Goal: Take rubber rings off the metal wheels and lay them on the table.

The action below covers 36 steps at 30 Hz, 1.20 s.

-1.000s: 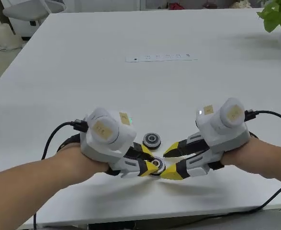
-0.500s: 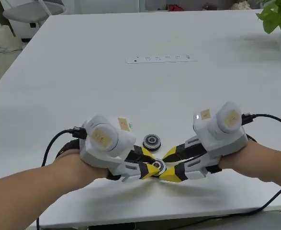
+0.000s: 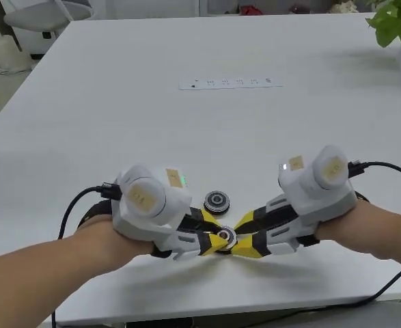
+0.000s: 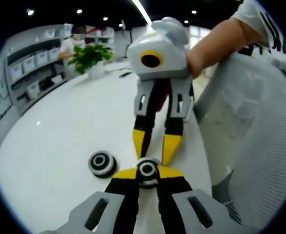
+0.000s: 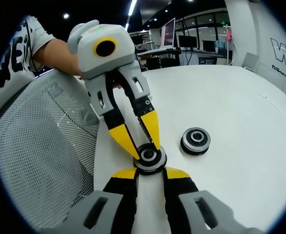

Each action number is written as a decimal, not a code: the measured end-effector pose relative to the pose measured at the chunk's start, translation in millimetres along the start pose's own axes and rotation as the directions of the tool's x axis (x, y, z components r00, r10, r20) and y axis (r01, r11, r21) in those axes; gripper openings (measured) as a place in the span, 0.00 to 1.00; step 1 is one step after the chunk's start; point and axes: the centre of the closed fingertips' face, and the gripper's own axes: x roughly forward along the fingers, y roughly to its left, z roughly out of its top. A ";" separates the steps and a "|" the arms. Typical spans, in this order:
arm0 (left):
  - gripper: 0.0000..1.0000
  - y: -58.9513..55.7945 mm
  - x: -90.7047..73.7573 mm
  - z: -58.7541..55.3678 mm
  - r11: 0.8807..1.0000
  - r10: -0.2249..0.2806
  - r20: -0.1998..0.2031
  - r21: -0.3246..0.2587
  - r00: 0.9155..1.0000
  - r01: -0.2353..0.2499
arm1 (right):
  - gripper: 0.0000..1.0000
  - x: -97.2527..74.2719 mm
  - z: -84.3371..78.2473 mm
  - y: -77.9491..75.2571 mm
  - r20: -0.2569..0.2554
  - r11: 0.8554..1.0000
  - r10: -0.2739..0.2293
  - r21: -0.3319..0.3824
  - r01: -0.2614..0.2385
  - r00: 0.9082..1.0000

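Farthest left of the held wheel [image 3: 224,237], a black cable [image 3: 74,201] trailing across the white table [image 3: 186,123]. Just left of that wheel, the left gripper [image 3: 212,236], carried in a hand, jaws clamped on the wheel, yellow tips pressed against opposite sides of its rim. The held wheel itself at the meeting point of both sets of tips, metal hub facing up, black rubber ring [image 5: 163,161] still around its edge; resting on the table or raised a little off it, cannot tell. Just beyond the held wheel, apart from it and untouched, a second wheel [image 3: 216,200] lying flat, also ringed in black. Far beyond the held wheel, a white socket strip [image 3: 231,83]. Just right of the held wheel, the right gripper [image 3: 240,239], jaws drawn nearly together, tips at the wheel's rim opposite the left gripper's; actually pinching the rim or only touching it, cannot tell. Far beyond and to the right of the held wheel, a green plant [image 3: 395,20]. On the person's side of the held wheel, seen in both gripper views, a pale mesh chair back [image 5: 45,146].
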 end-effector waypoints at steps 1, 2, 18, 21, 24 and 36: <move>0.14 0.0 0.0 0.0 1.000 0.000 0.000 0.001 1.000 0.000 | 0.17 -0.1 -0.2 0.0 0.000 1.000 0.000 0.001 0.000 1.000; 0.14 0.1 0.1 0.0 1.000 0.000 0.000 0.002 1.000 0.000 | 0.16 -0.4 -0.5 -0.3 0.001 1.000 0.001 0.003 -0.001 1.000; 0.14 -1.3 0.4 -0.1 1.000 0.004 0.001 0.012 1.000 -0.004 | 0.05 -4.0 -4.9 1.9 -0.010 1.000 0.009 0.017 -0.009 1.000; 0.13 -1.5 0.2 -0.2 1.000 0.006 0.000 0.016 1.000 -0.006 | 0.01 -4.6 -6.1 1.6 -0.016 1.000 0.009 0.026 -0.008 1.000; 0.13 -1.8 -0.1 -0.4 1.000 0.007 -0.001 0.021 1.000 -0.007 | 0.00 -5.2 -6.2 0.9 -0.019 0.999 0.009 0.054 -0.007 1.000; 0.13 -1.8 -0.5 -0.2 0.999 0.010 -0.002 0.032 1.000 -0.010 | 0.00 -10.6 -2.8 -3.9 0.028 0.971 0.010 0.239 -0.017 1.000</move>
